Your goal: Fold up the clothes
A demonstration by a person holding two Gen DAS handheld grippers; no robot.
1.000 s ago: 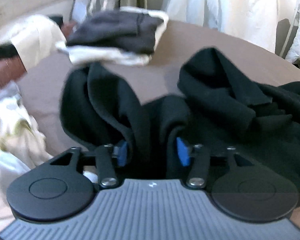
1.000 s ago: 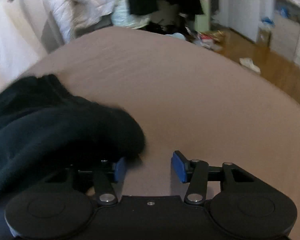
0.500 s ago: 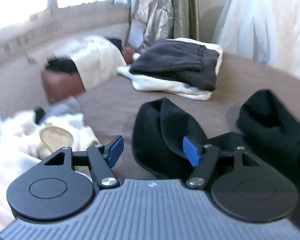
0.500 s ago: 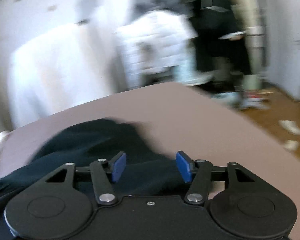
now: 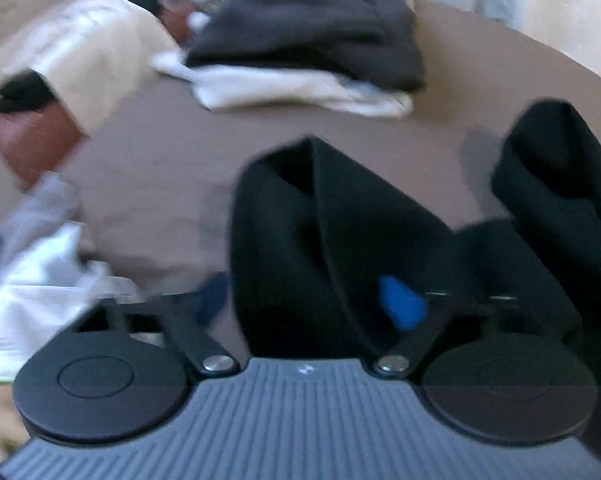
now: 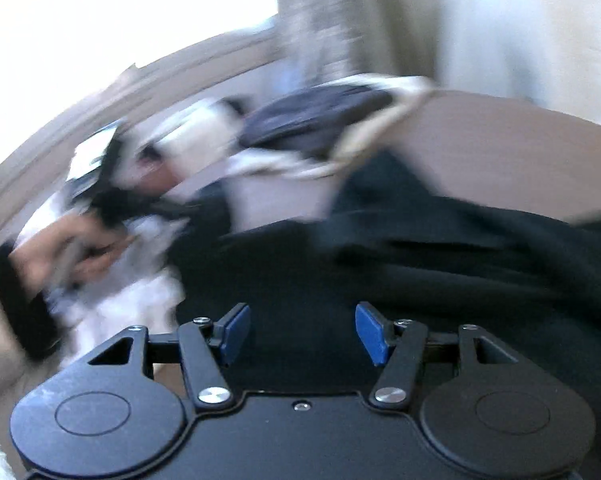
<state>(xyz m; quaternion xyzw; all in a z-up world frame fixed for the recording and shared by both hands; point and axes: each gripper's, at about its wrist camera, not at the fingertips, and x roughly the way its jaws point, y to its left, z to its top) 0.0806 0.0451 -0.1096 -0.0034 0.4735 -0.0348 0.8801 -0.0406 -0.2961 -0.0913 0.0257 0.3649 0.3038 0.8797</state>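
Note:
A black garment (image 5: 340, 232) lies bunched on the brown bed surface (image 5: 160, 168), with one sleeve end standing open just ahead of my left gripper (image 5: 312, 304). The left gripper is open, and the sleeve cloth sits between its blue pads without being pinched. In the blurred right wrist view the same black garment (image 6: 440, 264) spreads under and ahead of my right gripper (image 6: 300, 332), which is open and empty just above the cloth.
A folded stack, a dark grey garment (image 5: 312, 28) on white ones (image 5: 300, 92), lies at the far side of the bed. Loose white clothes (image 5: 40, 280) are heaped at the left, with a cream piece over a brown object (image 5: 32, 140). A hand (image 6: 68, 248) shows at left.
The left gripper let go of the black garment, opened, and moved in again around the sleeve end. The right gripper swung left from the bare bed over the black garment, staying open.

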